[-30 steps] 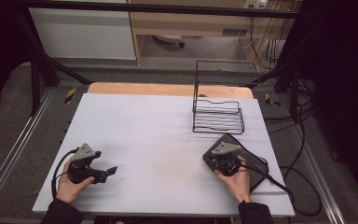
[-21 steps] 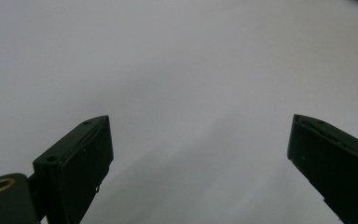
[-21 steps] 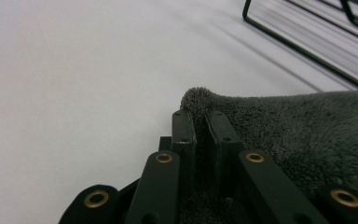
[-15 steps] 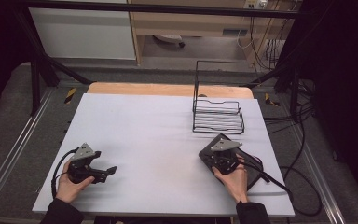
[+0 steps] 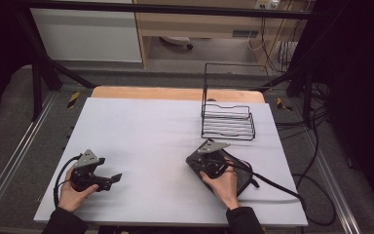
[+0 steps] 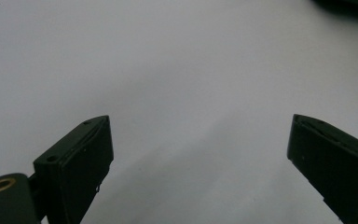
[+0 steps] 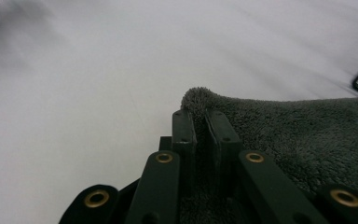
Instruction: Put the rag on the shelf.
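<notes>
Nearest to me, my two hands come in over the front edge of the white surface [image 5: 151, 126], each holding a tool. My left tool [image 5: 108, 179] sits low near the front left corner, lying level and pointing toward the middle; in the left gripper view its two black jaws stand wide apart with bare white surface between them, so it is released and holds nothing.

My right tool [image 7: 200, 119] is toward the front right, and in the high view [image 5: 202, 163] it sits on top of a dark grey cloth [image 7: 298, 135]. In the right gripper view its jaws have just been closing and are clenched together on a fuzzy corner of the cloth, a small tuft of pile poking up past the tips. The rest of the cloth spreads out to the right of the jaws, lying on the surface under and beside my right hand [image 5: 221, 183]. A black cable [image 5: 277, 187] trails from this tool off to the right.

Farther back, on the right half of the surface, stands a black wire rack [image 5: 228, 119], apart from the cloth. Behind the white surface runs a strip of bare wood [image 5: 175, 93]
</notes>
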The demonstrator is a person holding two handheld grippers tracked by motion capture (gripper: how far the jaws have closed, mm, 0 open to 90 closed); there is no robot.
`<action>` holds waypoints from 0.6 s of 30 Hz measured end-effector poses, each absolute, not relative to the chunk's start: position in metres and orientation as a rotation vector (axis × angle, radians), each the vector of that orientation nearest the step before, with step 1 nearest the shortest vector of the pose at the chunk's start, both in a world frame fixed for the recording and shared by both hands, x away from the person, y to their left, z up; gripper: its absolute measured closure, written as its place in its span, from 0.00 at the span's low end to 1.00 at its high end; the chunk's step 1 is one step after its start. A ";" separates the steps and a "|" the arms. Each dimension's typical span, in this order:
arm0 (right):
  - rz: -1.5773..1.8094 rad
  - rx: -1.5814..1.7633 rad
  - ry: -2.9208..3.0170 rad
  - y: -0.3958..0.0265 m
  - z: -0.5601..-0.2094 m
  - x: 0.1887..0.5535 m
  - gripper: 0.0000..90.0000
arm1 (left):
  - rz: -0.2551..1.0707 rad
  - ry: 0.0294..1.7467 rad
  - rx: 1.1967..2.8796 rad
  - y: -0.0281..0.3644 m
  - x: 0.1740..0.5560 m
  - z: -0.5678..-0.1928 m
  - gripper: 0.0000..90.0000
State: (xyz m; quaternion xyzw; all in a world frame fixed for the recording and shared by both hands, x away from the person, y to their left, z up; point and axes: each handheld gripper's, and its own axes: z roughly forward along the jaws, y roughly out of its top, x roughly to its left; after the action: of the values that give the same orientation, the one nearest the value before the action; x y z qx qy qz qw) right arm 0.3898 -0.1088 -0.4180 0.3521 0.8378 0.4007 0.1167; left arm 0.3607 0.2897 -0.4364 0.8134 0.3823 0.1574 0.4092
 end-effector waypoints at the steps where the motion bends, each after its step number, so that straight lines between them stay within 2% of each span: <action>1: 1.176 1.035 2.462 -0.099 -0.418 0.392 0.93 | 0.397 0.964 2.048 0.290 0.361 -0.436 0.07; 18: 1.172 1.115 2.457 -0.041 -0.422 0.424 0.93 | 0.398 0.958 2.051 0.290 0.361 -0.436 0.08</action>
State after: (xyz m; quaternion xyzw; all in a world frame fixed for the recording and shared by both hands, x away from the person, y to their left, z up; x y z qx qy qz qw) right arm 0.4242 -0.0409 -0.4224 0.3772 0.8310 0.3965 0.0996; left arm 0.3609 0.2897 -0.4363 0.8142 0.3805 0.1580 0.4091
